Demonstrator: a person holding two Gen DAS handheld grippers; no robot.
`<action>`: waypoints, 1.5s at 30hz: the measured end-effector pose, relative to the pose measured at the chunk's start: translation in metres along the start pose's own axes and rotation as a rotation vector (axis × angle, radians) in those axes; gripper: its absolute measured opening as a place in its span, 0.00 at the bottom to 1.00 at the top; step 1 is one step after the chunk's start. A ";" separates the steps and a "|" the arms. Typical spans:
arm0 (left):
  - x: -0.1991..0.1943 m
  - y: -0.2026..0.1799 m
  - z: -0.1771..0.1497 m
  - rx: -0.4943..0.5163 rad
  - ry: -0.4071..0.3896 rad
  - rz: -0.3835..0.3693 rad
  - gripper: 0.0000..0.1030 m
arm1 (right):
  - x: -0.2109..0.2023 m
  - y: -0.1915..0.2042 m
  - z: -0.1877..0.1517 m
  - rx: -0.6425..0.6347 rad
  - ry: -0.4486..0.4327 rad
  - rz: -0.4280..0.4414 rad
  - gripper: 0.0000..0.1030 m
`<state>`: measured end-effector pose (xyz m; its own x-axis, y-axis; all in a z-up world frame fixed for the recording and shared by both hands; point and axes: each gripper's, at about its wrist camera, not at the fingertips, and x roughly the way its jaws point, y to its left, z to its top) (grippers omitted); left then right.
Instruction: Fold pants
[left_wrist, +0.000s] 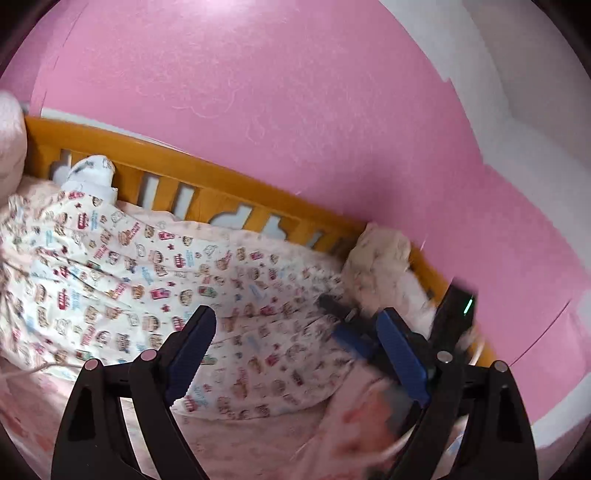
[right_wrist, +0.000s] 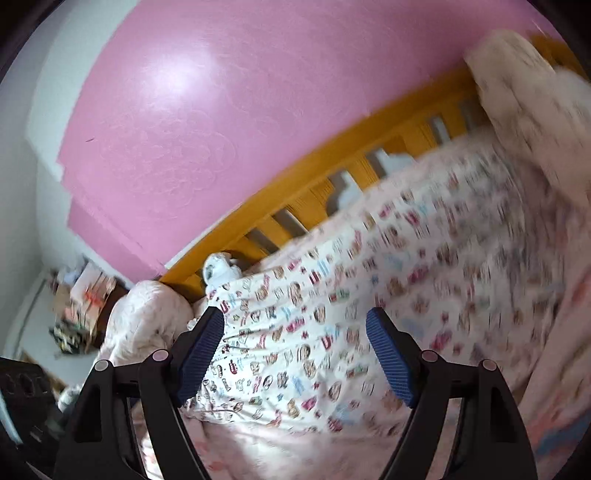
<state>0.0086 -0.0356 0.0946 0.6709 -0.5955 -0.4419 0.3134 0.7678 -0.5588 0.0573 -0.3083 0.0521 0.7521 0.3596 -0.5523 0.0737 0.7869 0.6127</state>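
The pants (left_wrist: 147, 266) are white with a small cartoon print and lie spread and wrinkled across the bed. In the left wrist view my left gripper (left_wrist: 295, 313) hangs above them, jaws wide apart with nothing between the blue pads. My right gripper (left_wrist: 343, 321) shows there as a blurred black and blue shape low over the cloth at the right. In the right wrist view the right gripper (right_wrist: 295, 314) stands open just over the pants (right_wrist: 314, 350). The printed fabric shows between its fingers, and the pads do not press on it.
An orange wooden bed rail (left_wrist: 221, 177) (right_wrist: 332, 162) runs behind the pants, against a pink wall (left_wrist: 295, 92). A cream pillow (left_wrist: 380, 254) leans on the rail. A pink sheet (left_wrist: 258, 435) covers the bed. A bunched quilt (right_wrist: 144, 321) and floor clutter (right_wrist: 81, 302) lie at the left.
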 end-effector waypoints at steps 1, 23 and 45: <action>0.000 -0.001 0.002 -0.015 -0.008 -0.007 0.86 | 0.001 0.001 -0.007 0.004 0.005 -0.001 0.78; 0.024 0.031 -0.027 -0.083 -0.115 0.287 0.86 | -0.001 -0.019 -0.039 0.270 0.102 -0.010 0.82; -0.027 0.101 0.007 0.159 -0.037 0.545 0.87 | -0.100 -0.087 0.087 -0.141 -0.150 -0.422 0.82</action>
<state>0.0272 0.0598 0.0550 0.7862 -0.0971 -0.6103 0.0107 0.9896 -0.1436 0.0328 -0.4562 0.1033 0.7628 -0.0753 -0.6423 0.3118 0.9130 0.2632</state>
